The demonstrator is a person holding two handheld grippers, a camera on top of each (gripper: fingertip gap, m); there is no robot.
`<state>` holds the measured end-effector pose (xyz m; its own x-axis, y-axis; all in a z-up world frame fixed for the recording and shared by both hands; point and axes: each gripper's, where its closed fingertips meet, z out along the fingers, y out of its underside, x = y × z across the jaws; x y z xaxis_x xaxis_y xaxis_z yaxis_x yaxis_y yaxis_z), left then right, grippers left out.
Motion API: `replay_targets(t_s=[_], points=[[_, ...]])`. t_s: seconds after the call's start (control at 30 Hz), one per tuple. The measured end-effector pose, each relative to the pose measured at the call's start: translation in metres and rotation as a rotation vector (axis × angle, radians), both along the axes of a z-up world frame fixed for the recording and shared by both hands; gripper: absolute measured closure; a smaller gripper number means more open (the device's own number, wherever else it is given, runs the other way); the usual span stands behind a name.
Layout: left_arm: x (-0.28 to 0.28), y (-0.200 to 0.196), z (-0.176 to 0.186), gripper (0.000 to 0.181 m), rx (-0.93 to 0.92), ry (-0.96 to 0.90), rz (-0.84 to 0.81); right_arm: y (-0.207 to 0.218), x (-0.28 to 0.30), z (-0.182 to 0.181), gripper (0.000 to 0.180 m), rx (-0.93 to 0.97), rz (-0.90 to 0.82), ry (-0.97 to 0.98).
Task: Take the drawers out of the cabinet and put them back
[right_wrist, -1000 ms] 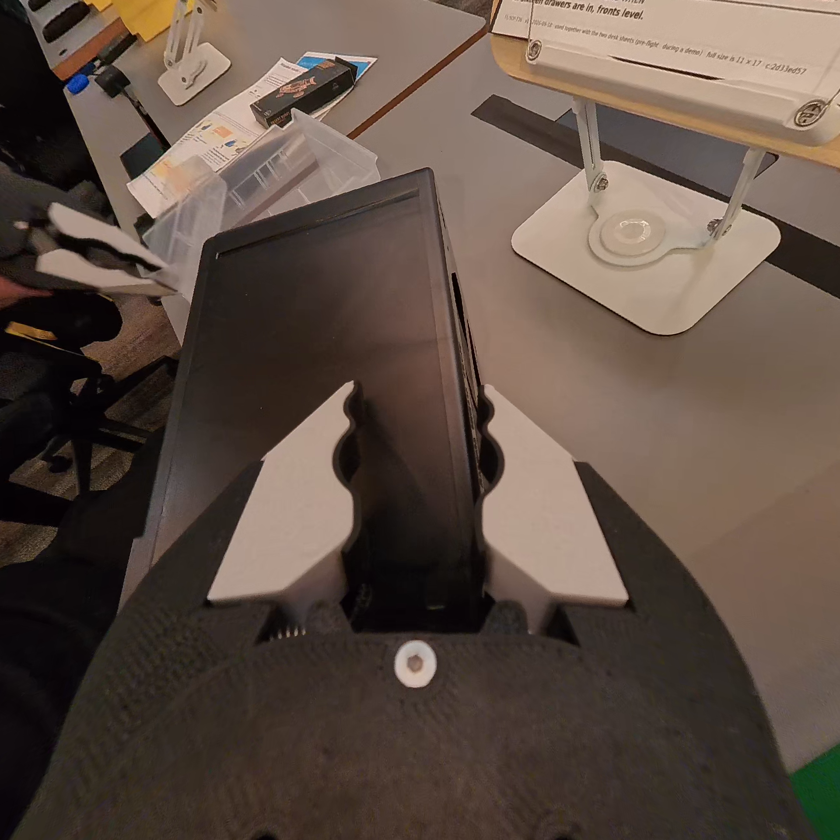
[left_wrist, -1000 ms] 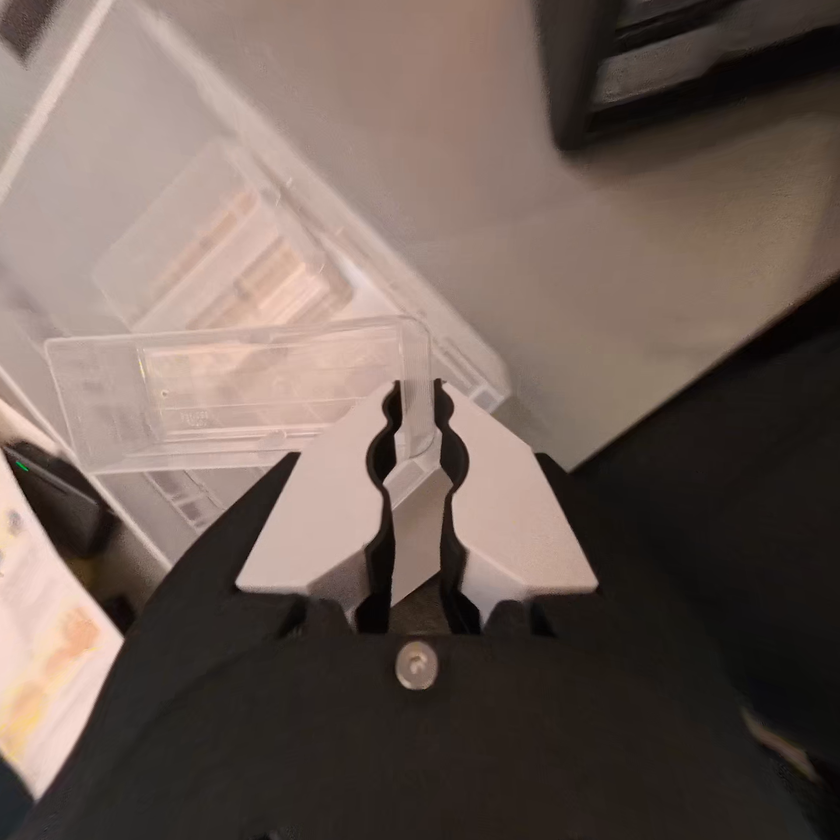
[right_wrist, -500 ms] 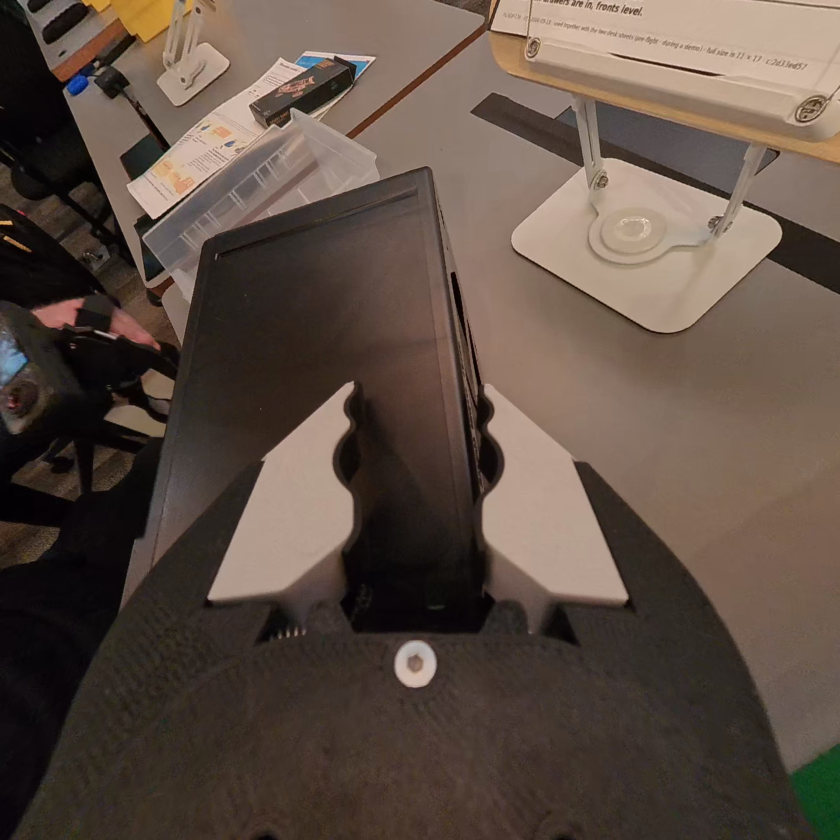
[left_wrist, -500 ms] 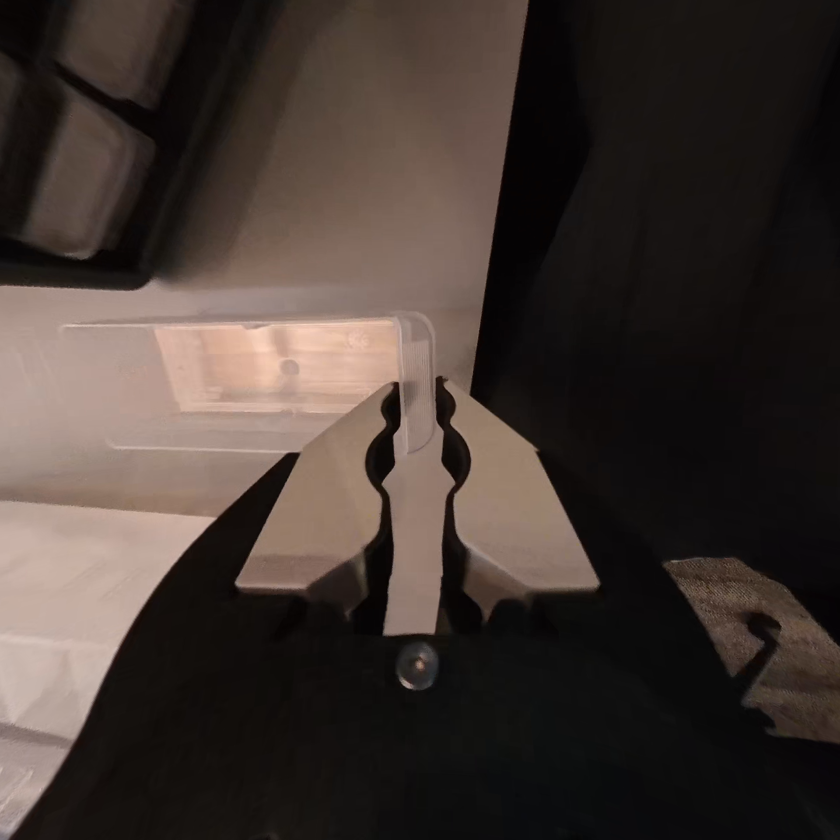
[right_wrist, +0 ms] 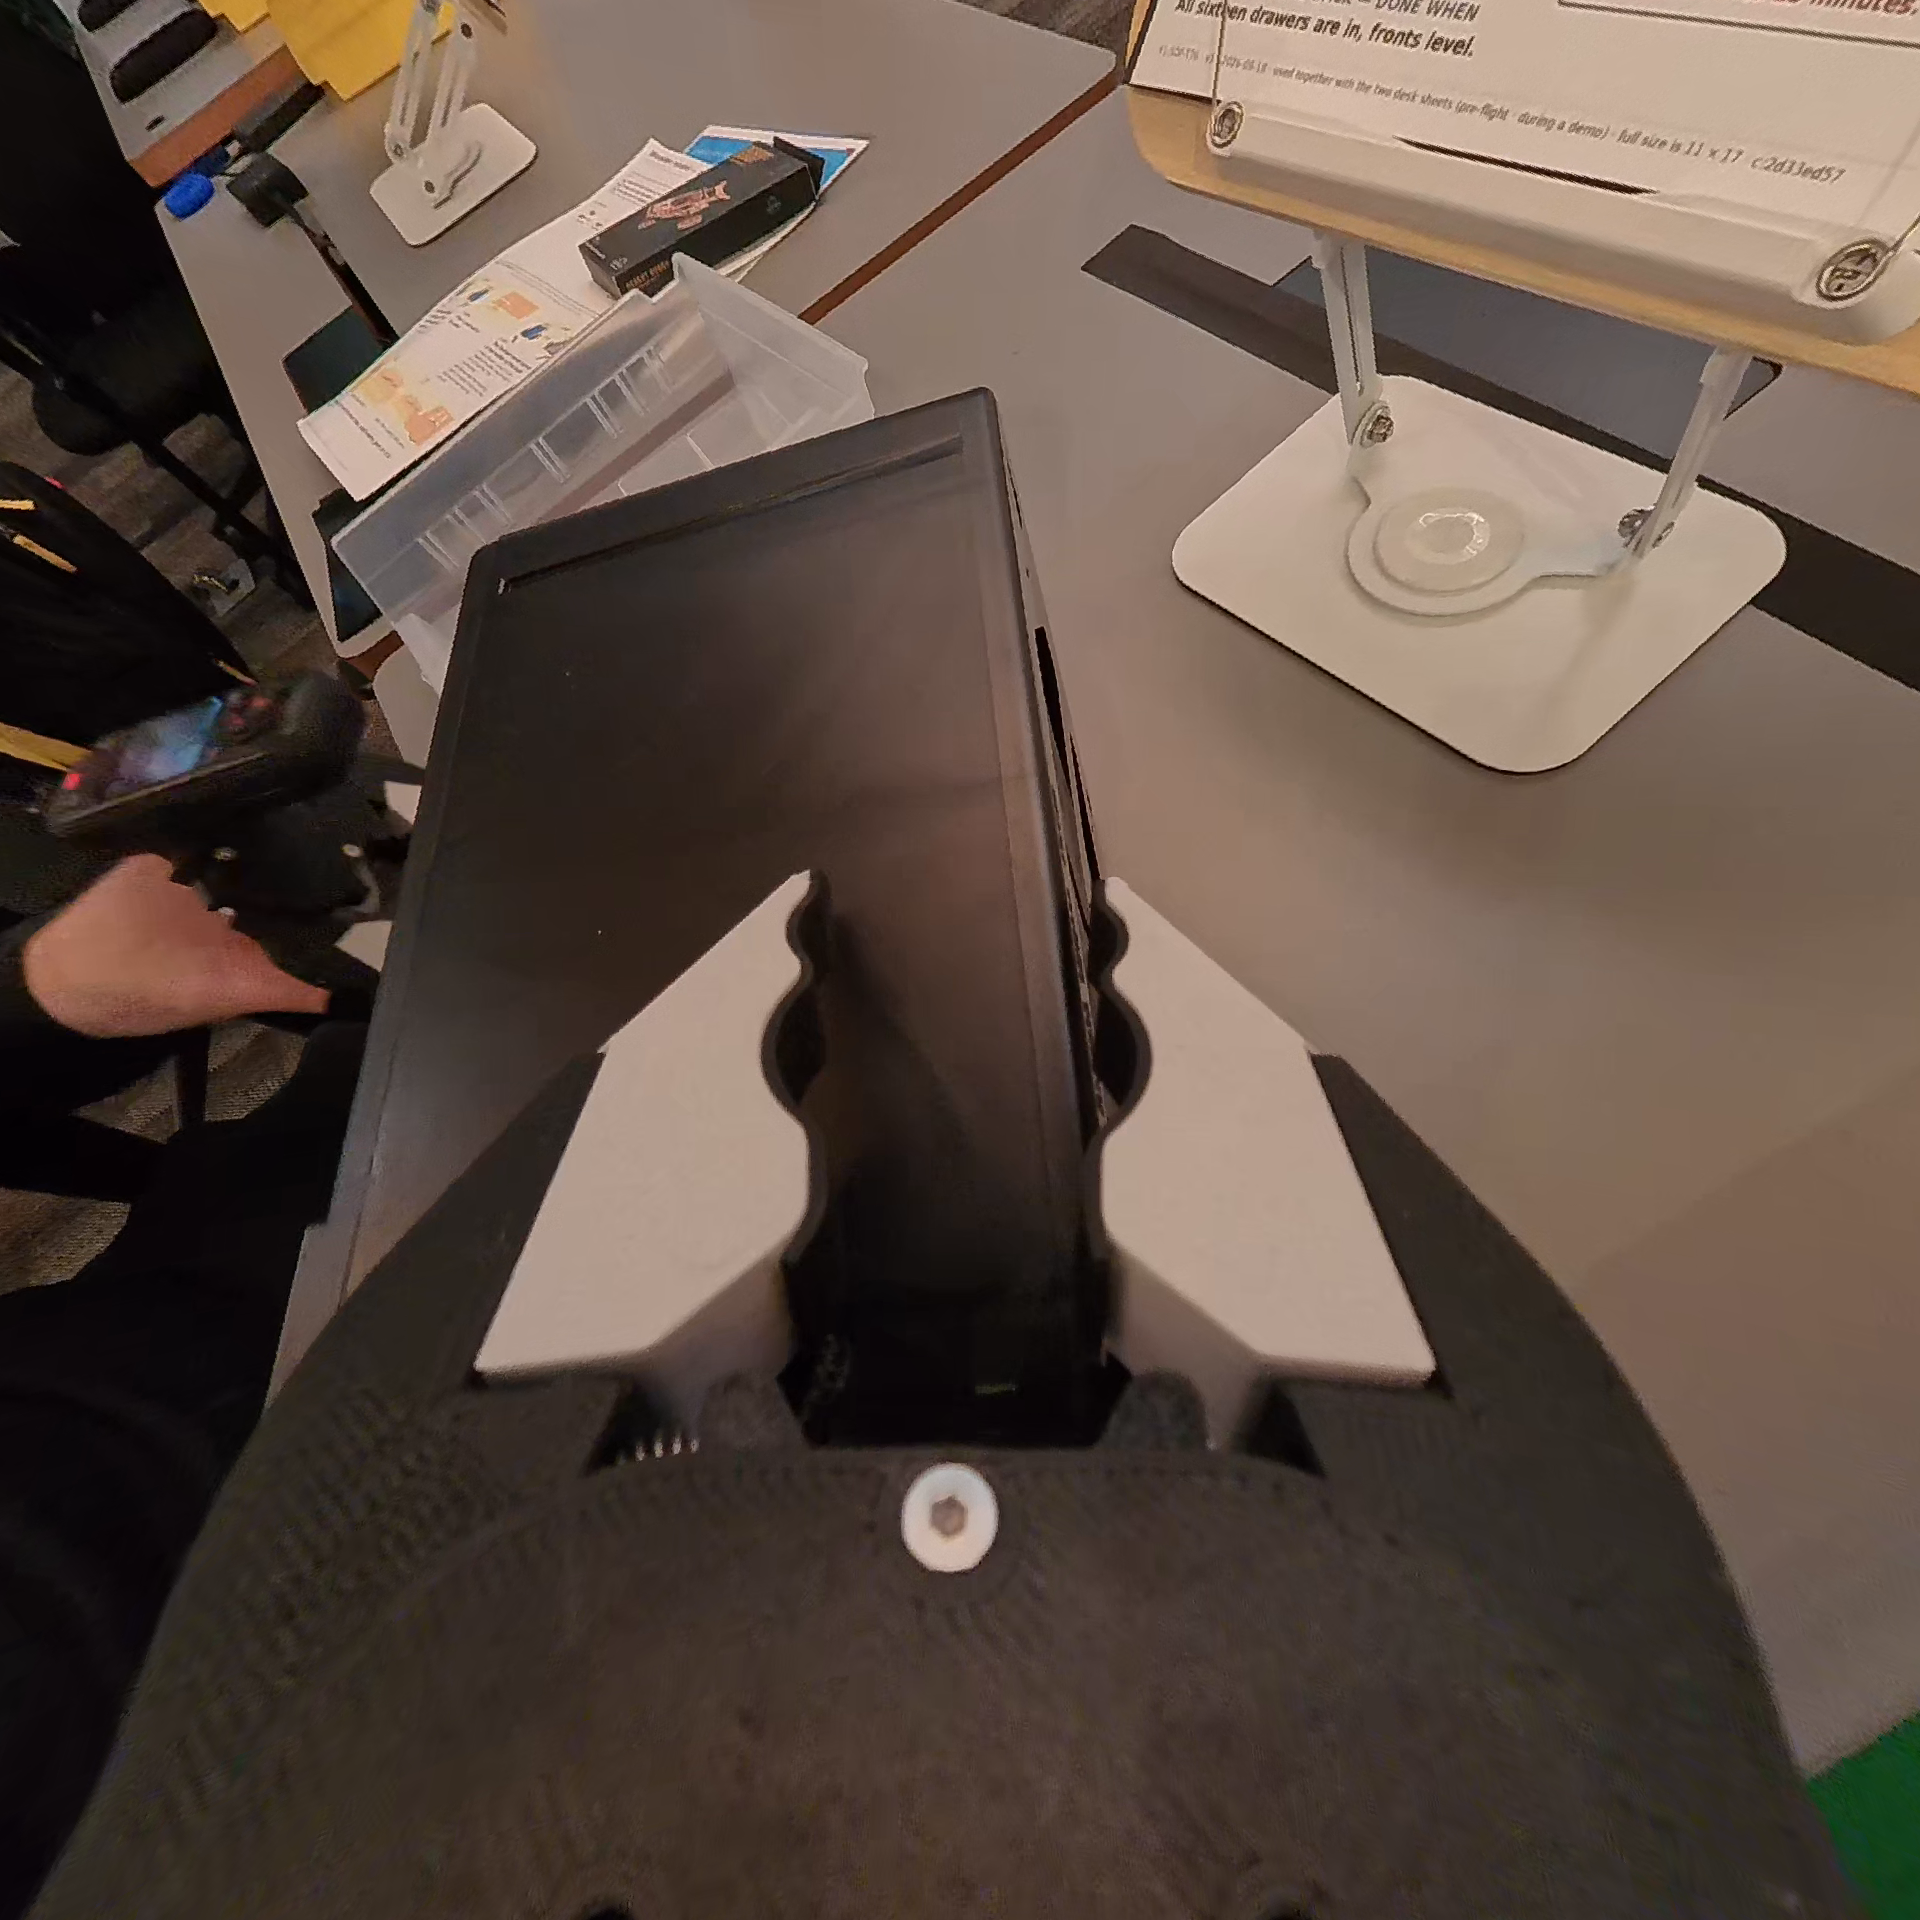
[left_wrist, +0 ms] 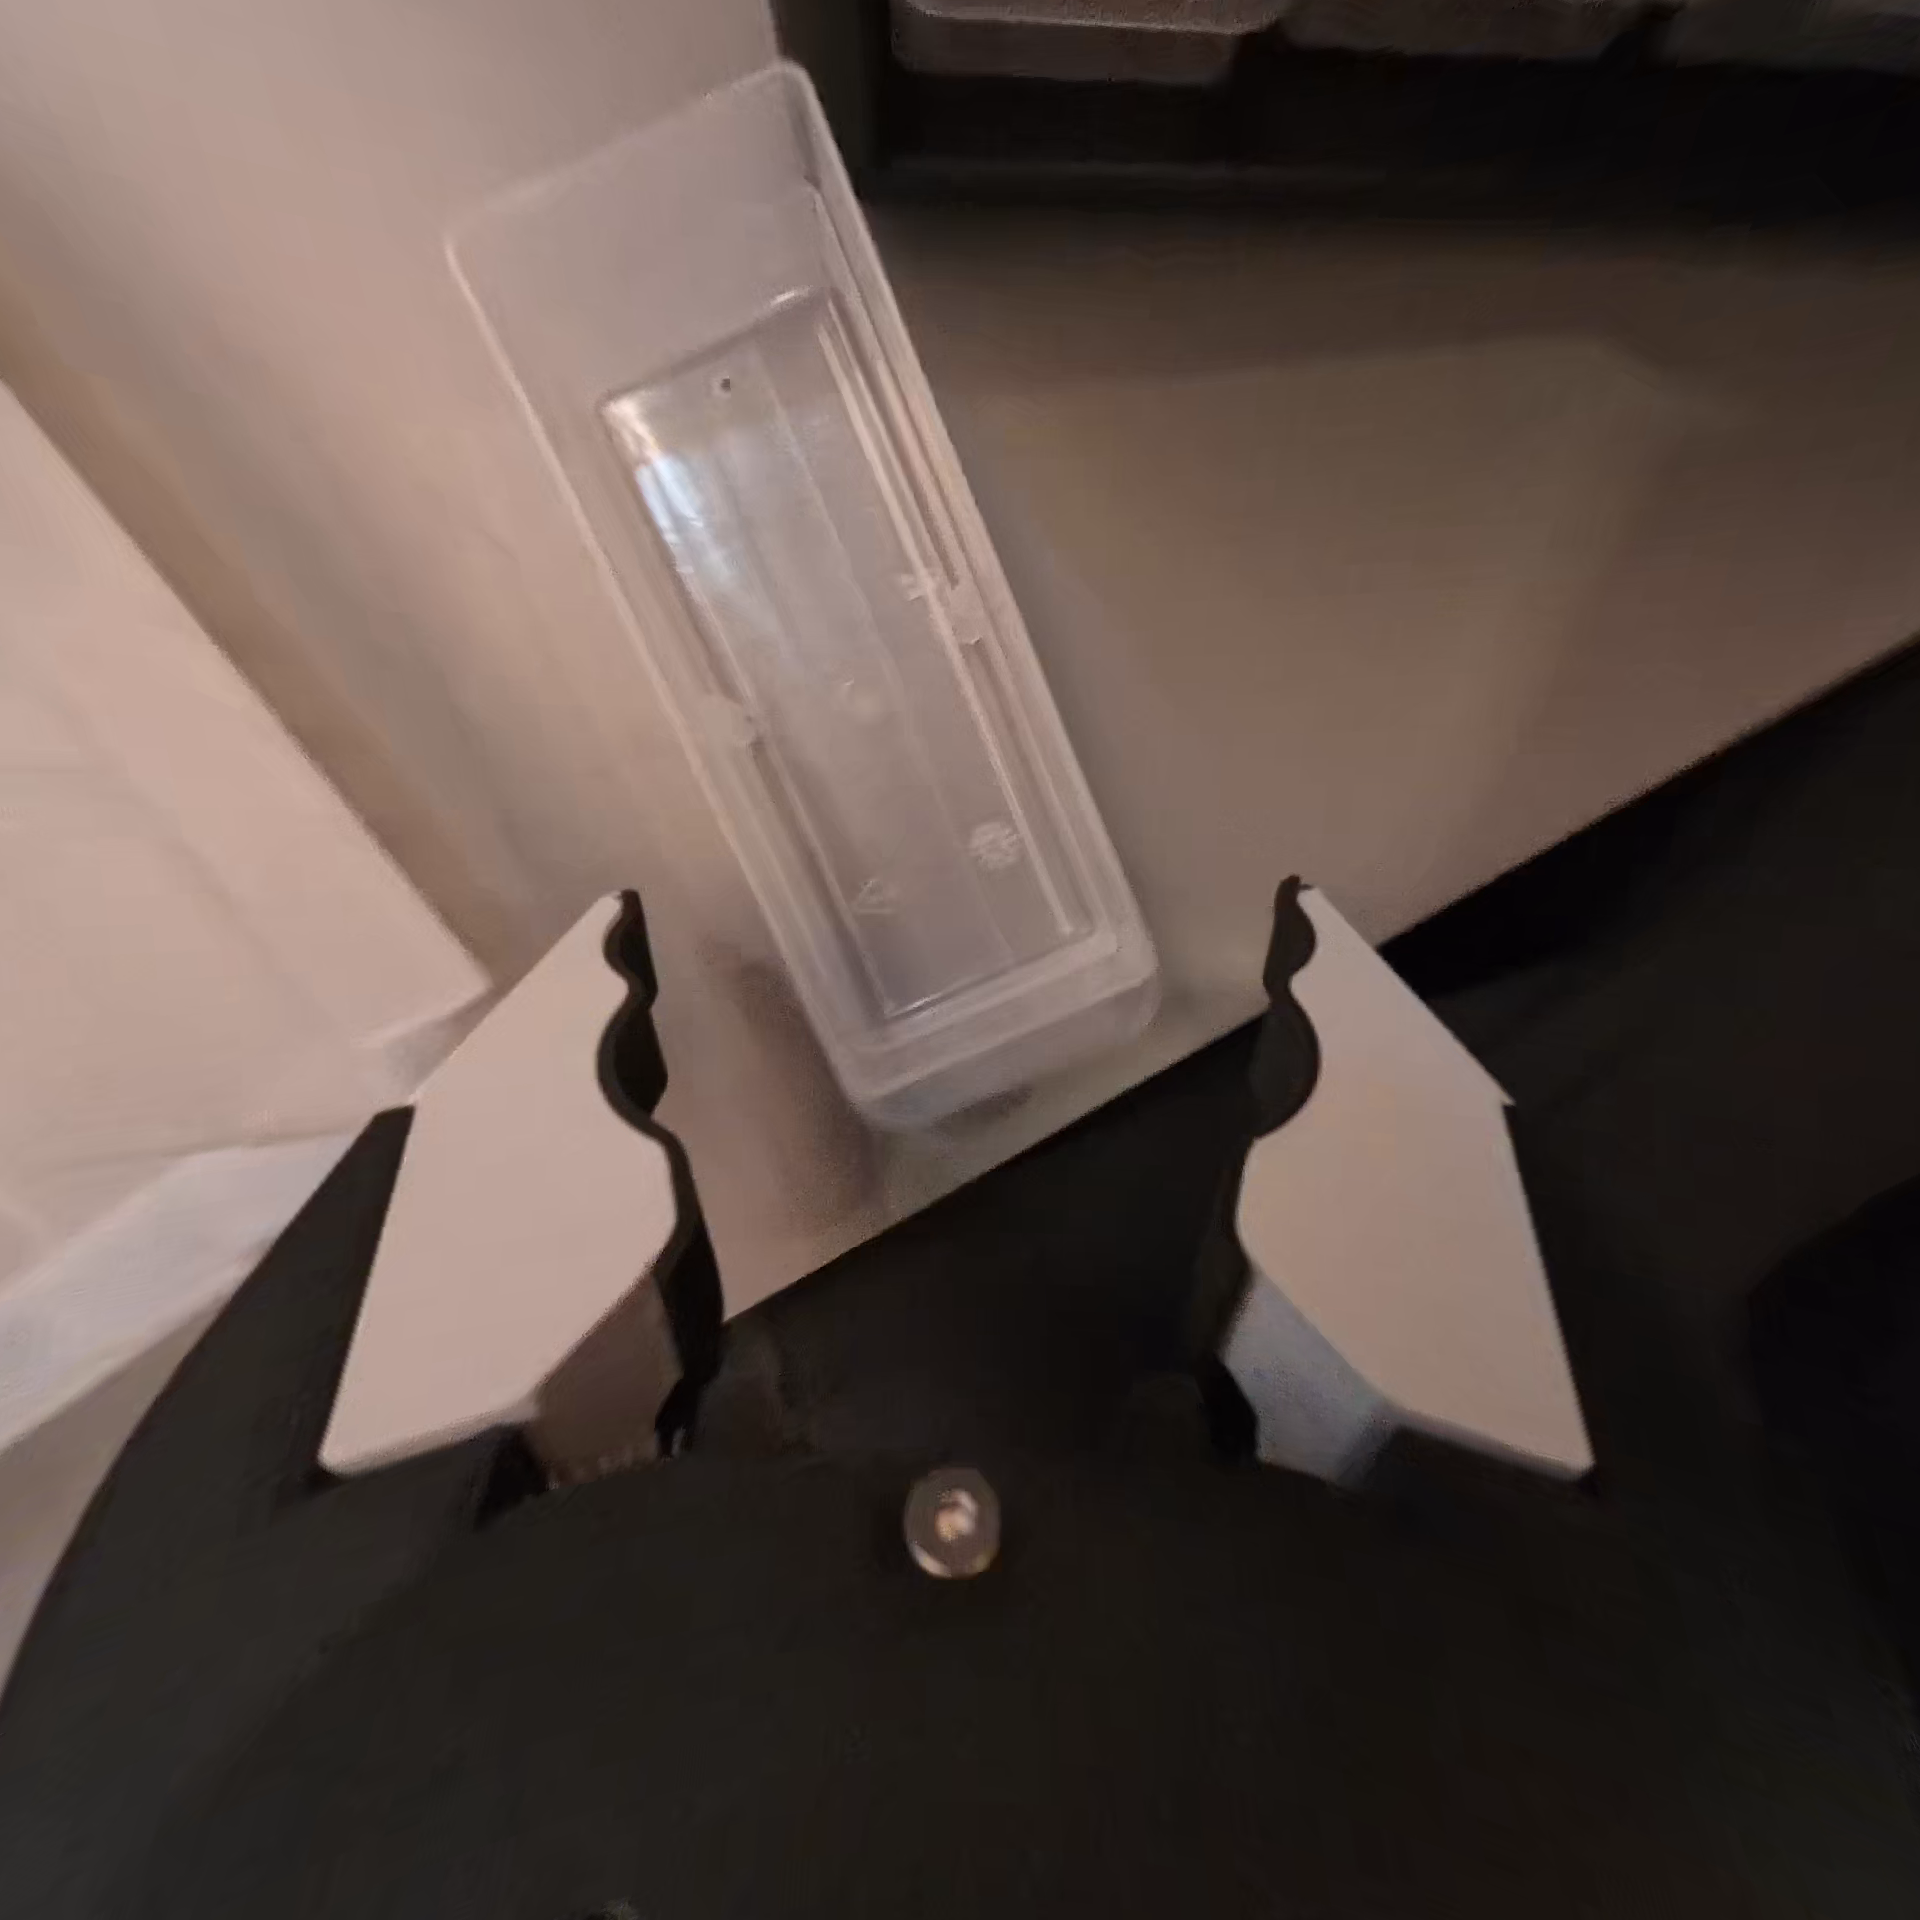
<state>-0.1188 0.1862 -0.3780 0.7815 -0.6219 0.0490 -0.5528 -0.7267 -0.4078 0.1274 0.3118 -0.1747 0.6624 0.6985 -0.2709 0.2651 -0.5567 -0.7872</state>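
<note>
A clear plastic drawer (left_wrist: 831,623) lies flat on the grey table (left_wrist: 1351,540), one end near the table's front edge. My left gripper (left_wrist: 958,896) is open and empty, its fingers apart on either side of the drawer's near end and not touching it. The black cabinet (left_wrist: 831,62) shows at the top edge of the left wrist view. In the right wrist view my right gripper (right_wrist: 961,883) is shut on the right top edge of the black cabinet (right_wrist: 727,779). The left gripper's body (right_wrist: 208,748) and a hand (right_wrist: 156,956) show left of the cabinet, its fingers hidden.
A clear divided bin (right_wrist: 582,447) lies just behind the cabinet. A white stand (right_wrist: 1475,582) carrying a board stands to the right. Papers and a black box (right_wrist: 696,218) lie farther back. A white surface (left_wrist: 156,831) is left of the drawer.
My left gripper was shut on the clear drawer's tab and swung it around; now it has let go and opened, and the drawer lies on the table. The right gripper has stayed on the cabinet.
</note>
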Motion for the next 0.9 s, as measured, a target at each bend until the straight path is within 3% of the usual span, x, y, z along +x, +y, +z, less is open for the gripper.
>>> replay_targets(t_s=[0.07,0.1,0.13,0.3,0.6,0.9], points=[[0.008,0.002,-0.014,0.076,-0.043,-0.063,0.080,0.000,0.000,0.000,0.131,0.002,-0.002,0.002],[0.007,0.007,-0.013,0.101,0.002,-0.044,0.075,0.000,0.000,0.000,0.131,0.002,-0.003,0.002],[0.006,0.007,-0.012,0.108,0.007,-0.025,0.073,0.000,0.000,0.000,0.131,0.002,-0.004,0.002],[-0.004,0.002,0.005,0.114,0.024,-0.027,0.071,0.000,0.000,0.000,0.131,0.003,-0.002,0.003],[0.035,-0.053,0.069,0.115,-0.086,-0.109,-0.189,0.000,0.000,0.001,0.132,0.004,-0.001,0.002],[0.074,-0.029,0.073,0.115,-0.117,-0.094,-0.245,0.000,0.001,0.000,0.131,0.004,-0.005,0.002]])
